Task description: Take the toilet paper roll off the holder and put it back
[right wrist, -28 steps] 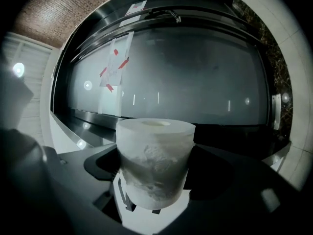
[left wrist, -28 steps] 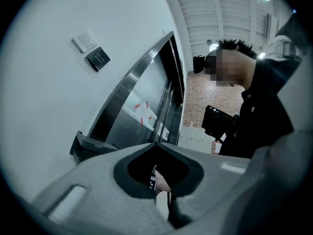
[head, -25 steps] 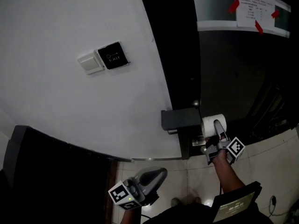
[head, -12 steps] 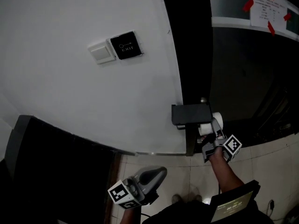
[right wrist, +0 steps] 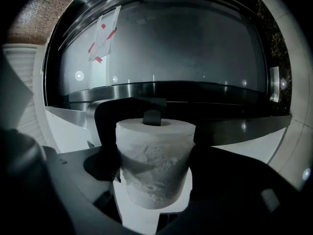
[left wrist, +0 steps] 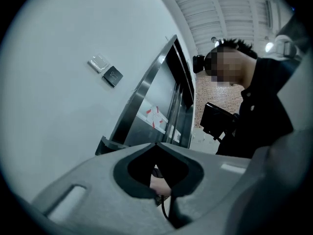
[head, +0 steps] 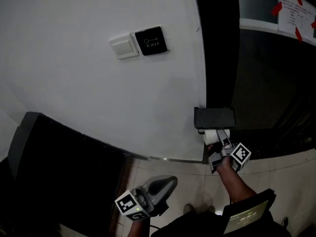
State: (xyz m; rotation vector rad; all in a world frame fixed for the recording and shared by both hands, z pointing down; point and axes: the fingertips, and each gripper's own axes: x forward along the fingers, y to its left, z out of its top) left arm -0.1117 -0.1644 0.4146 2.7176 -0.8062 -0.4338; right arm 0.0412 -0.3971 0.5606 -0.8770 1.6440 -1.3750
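Observation:
A white toilet paper roll (head: 212, 136) sits just under the black wall holder (head: 214, 118) on the dark door frame. My right gripper (head: 219, 143) is shut on the roll from below. In the right gripper view the roll (right wrist: 155, 151) stands between the jaws of the right gripper (right wrist: 154, 180), and the holder's black peg (right wrist: 152, 117) pokes into the roll's core. The holder's back plate (right wrist: 128, 107) is behind it. My left gripper (head: 169, 182) hangs low at the bottom, far from the roll. In its own view the left gripper (left wrist: 157, 148) is shut with nothing in it.
A black exit button (head: 153, 40) and a white switch (head: 124, 47) are on the white wall above and to the left. A notice held by red tape (head: 298, 18) is on the glass at the top right. A dark panel (head: 64, 172) fills the lower left, with tiled floor (head: 170, 168) below.
The right gripper carried the roll left, from beside the holder to under it and onto the peg. The head view swung, shifting the wall rightward. The left gripper stayed put.

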